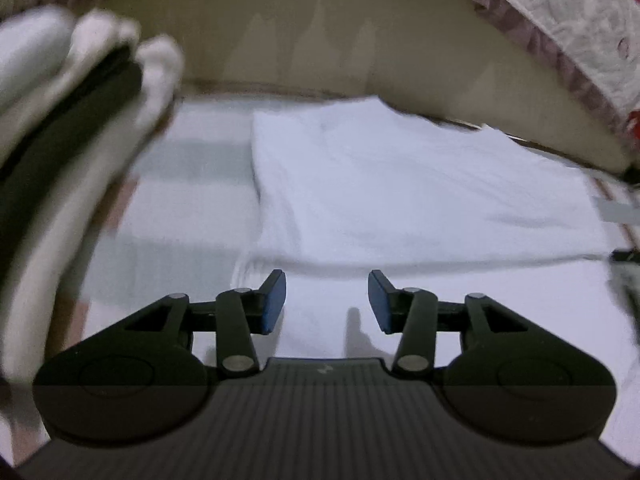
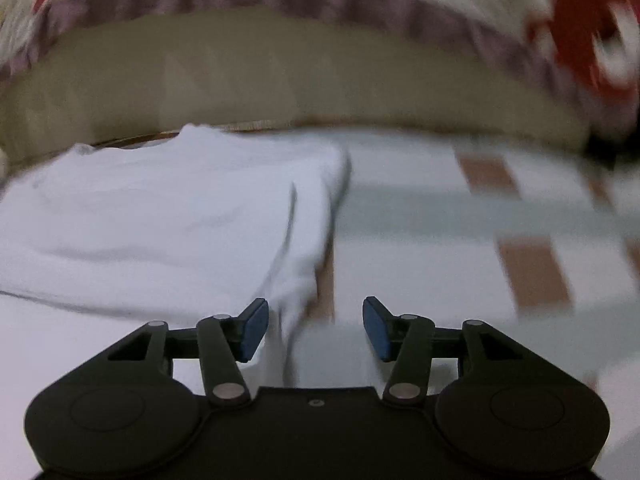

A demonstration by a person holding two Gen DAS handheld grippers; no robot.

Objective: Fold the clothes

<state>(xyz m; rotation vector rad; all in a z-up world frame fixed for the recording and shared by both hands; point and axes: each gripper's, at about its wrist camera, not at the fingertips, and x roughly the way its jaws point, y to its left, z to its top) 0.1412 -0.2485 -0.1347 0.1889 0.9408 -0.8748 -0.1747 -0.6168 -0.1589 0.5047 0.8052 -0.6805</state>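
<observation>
Hovering over folded white garment (image 1: 400,184), left gripper (image 1: 327,304) and right gripper (image 2: 316,330), jaws spread, empty; no legible writing.

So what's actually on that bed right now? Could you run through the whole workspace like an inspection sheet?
Surface: checked sheet, white with pale green bands and brown squares; blurred.
Job's things: one white garment, lying flat and already folded over, with a straight folded edge across its near side.
Clutter: nothing seen.
Grippers: left gripper open, nothing between its blue pads; right gripper open, the garment's side edge lying below the gap, not gripped.
Gloved hand: white glove, at the left edge of the left wrist view, holding something black.
Cables: nothing seen.
Surroundings: beige padded panel behind the sheet; quilt with red print and purple frill above.
</observation>
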